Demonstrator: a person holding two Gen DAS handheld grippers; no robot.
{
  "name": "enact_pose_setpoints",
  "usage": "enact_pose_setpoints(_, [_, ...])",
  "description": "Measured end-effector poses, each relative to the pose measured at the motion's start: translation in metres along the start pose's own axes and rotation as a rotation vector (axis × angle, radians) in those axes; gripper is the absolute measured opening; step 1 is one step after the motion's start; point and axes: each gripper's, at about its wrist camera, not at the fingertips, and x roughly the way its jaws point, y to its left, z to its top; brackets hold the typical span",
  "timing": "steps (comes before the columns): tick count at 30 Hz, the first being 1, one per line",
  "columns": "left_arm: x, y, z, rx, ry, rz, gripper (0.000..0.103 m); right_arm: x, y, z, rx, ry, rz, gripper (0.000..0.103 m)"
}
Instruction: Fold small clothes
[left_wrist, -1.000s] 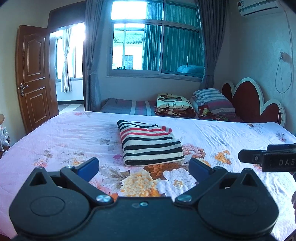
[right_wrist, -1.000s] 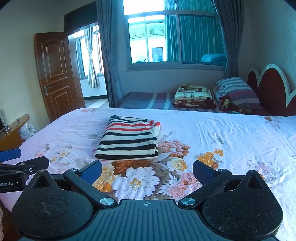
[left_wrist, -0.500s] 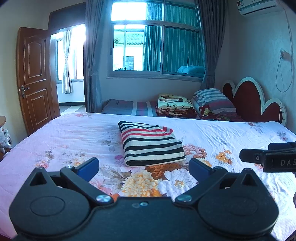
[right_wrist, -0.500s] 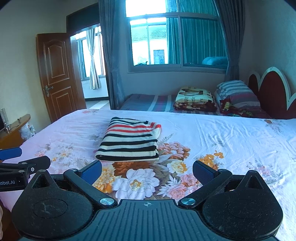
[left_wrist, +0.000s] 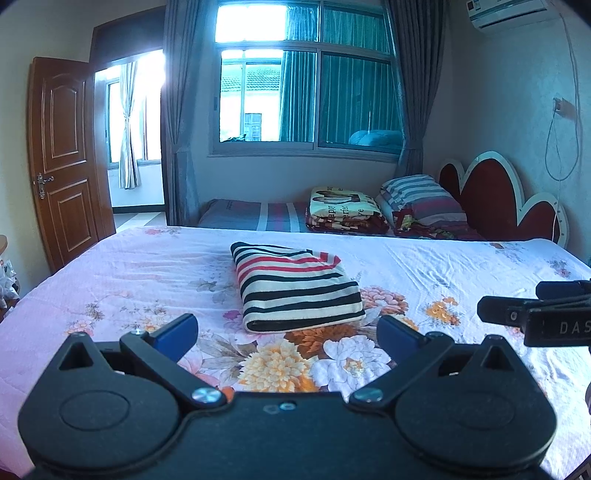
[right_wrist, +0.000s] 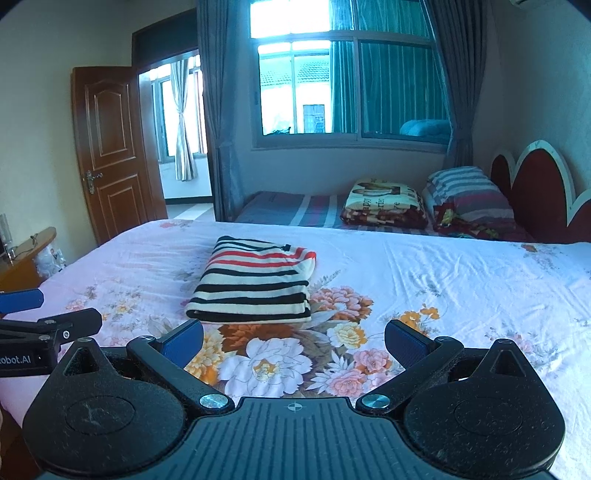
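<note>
A folded striped garment (left_wrist: 295, 286), black, red and cream, lies flat on the floral bedsheet (left_wrist: 122, 280); it also shows in the right wrist view (right_wrist: 256, 282). My left gripper (left_wrist: 286, 334) is open and empty, held back from the garment's near edge. My right gripper (right_wrist: 293, 339) is open and empty, also short of the garment. Each gripper shows at the edge of the other's view: the right one (left_wrist: 535, 314) at the right, the left one (right_wrist: 44, 325) at the left.
A second bed behind holds a folded blanket (left_wrist: 345, 210) and a striped pillow (left_wrist: 421, 195), by a red headboard (left_wrist: 495, 199). A wooden door (left_wrist: 62, 158) stands open at the left. A wooden side table (right_wrist: 26, 254) sits at the bed's left.
Both grippers have drawn back and risen slightly from the garment, staying open. The garment has not moved.
</note>
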Motion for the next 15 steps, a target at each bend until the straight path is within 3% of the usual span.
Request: enact_pose_setpoints(15, [0.0013,0.0021,0.0010,0.003,-0.003,0.000,0.102,0.0055,-0.0026,-0.0010,0.002,0.011,0.003,0.103])
